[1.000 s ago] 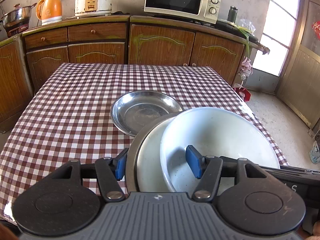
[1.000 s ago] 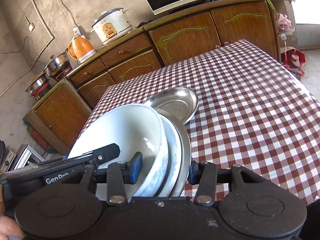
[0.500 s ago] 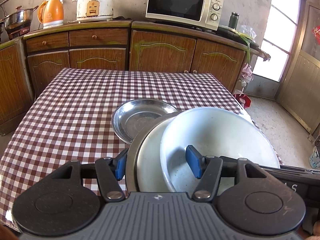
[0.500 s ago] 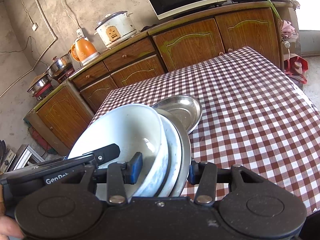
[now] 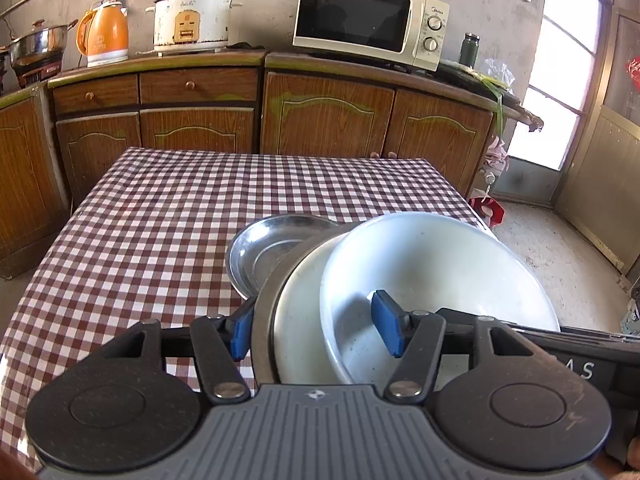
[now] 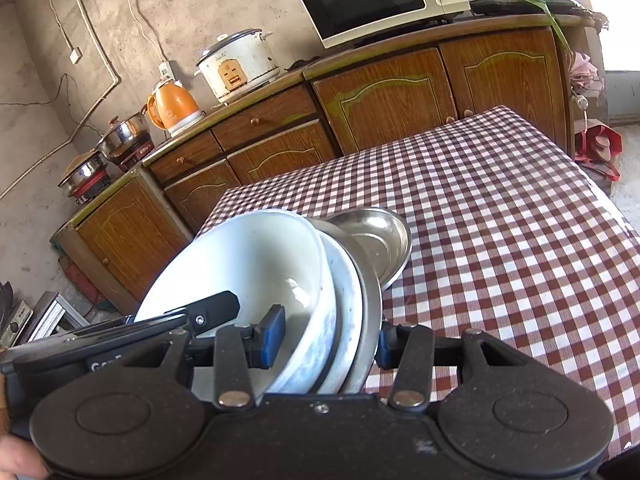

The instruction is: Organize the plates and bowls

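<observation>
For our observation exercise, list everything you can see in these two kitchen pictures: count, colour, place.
white bowl: one, white, top of held stack
white plate: one, white, under bowl
metal plate: one, silver, bottom of stack
metal dish: one, silver, on table
table: one, red-white check cloth
microwave: one, cream, counter
rice cooker: one, white, counter
kettle: one, orange, counter
pots: two, steel, left counter
cabinets: brown, by wall
left hand-held gripper: black, clamping stack
right hand-held gripper: black, clamping stack

Stack of white bowls (image 5: 432, 276) and lone steel dish (image 5: 276, 248): now nearer the checked tabletop's (image 5: 160, 220) front edge.
</observation>
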`<state>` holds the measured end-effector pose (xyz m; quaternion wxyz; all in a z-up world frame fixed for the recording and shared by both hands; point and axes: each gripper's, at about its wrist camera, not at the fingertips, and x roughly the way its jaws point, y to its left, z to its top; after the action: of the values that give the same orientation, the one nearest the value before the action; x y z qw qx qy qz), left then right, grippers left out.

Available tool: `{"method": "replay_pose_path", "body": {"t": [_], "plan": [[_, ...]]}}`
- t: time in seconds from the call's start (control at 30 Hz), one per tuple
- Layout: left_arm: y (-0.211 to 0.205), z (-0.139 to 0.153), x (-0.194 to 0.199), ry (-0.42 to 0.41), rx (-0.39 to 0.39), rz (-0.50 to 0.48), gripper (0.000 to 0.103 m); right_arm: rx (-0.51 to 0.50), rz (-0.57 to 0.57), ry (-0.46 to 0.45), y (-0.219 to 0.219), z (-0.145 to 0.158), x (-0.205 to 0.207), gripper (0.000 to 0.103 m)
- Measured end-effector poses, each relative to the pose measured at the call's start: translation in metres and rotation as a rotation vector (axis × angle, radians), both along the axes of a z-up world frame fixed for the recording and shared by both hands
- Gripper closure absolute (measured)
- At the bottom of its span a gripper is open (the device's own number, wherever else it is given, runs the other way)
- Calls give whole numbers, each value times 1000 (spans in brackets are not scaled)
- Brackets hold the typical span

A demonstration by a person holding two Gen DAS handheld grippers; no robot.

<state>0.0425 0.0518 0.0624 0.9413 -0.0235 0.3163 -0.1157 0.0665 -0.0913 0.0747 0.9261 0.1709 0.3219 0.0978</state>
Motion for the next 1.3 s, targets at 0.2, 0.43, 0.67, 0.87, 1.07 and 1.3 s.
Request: {"method": "replay_pose_path", "body": {"t": [0.2, 0.43, 0.67, 0.87, 1.07, 1.3], "plan": [[0, 3, 3, -9, -1, -2, 42, -3, 1, -12, -1, 4, 5, 49], [1, 5, 10, -12, -8, -1, 42, -5, -1, -22, -2, 7, 11, 49], [5, 5, 17, -15, -7, 0, 42, -4, 3, -23, -2, 8, 18, 49], [8, 4, 20, -12, -10, 3, 42, -4, 4, -20, -1, 7, 23, 49], [10, 3, 24, -10, -10, 3, 42, -3, 6, -16, 2, 6, 28, 49], [11, 3, 30, -12, -10, 3, 42, -1, 5, -19, 4, 6, 32, 49]]}}
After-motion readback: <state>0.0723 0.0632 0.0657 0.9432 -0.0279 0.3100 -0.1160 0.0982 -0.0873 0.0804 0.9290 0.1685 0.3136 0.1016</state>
